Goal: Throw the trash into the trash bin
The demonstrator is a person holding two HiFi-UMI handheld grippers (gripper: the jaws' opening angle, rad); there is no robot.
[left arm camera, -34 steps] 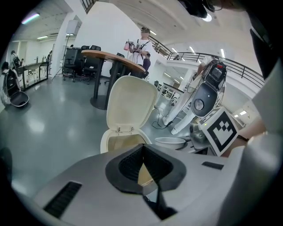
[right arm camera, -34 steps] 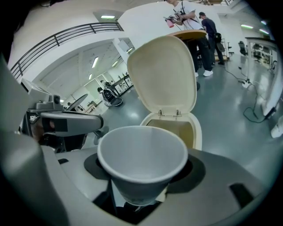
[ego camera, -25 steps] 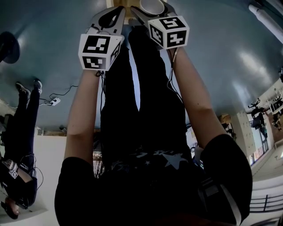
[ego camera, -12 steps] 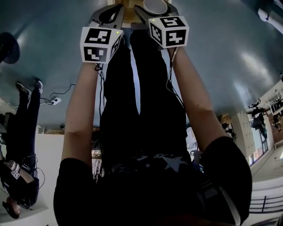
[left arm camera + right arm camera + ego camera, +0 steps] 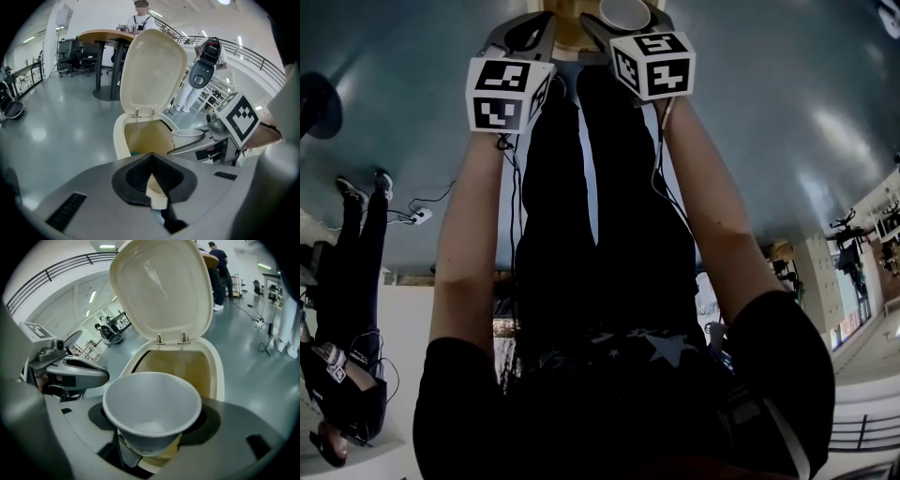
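While the trash bin (image 5: 214, 377) stands with its lid (image 5: 161, 291) swung up and back, the paper cup (image 5: 152, 408) is held at the near side of its opening, above the rim. Whether the cup is over the opening or just short of it cannot be told. The cup's long axis is near upright: mouth up and tipped back toward the camera, base down. It looks empty and undented.

Right claw (image 5: 149, 439): the jaws are opening and stand wide, with the cup between them and the pads against its lower wall.

Left claw (image 5: 151, 161): the jaws meet at the tips, just short of the bin's front rim. A pale patch shows in the gap behind the tips; what it is cannot be told.

Surface and room: the bin is cream outside and tan inside, and it stands on a glossy grey floor (image 5: 51, 136). Beyond the bin are a round desk (image 5: 101, 35) on a pedestal, a person (image 5: 140, 16) behind it, and a railing (image 5: 253, 51) along an upper level. Other people stand well beyond the bin on its far side.

Change against the head view one second ago: the left marker cube (image 5: 508, 94) has shifted slightly toward the bin. The right marker cube (image 5: 654, 64) lies almost where it was. The cup is in the right claw as before.
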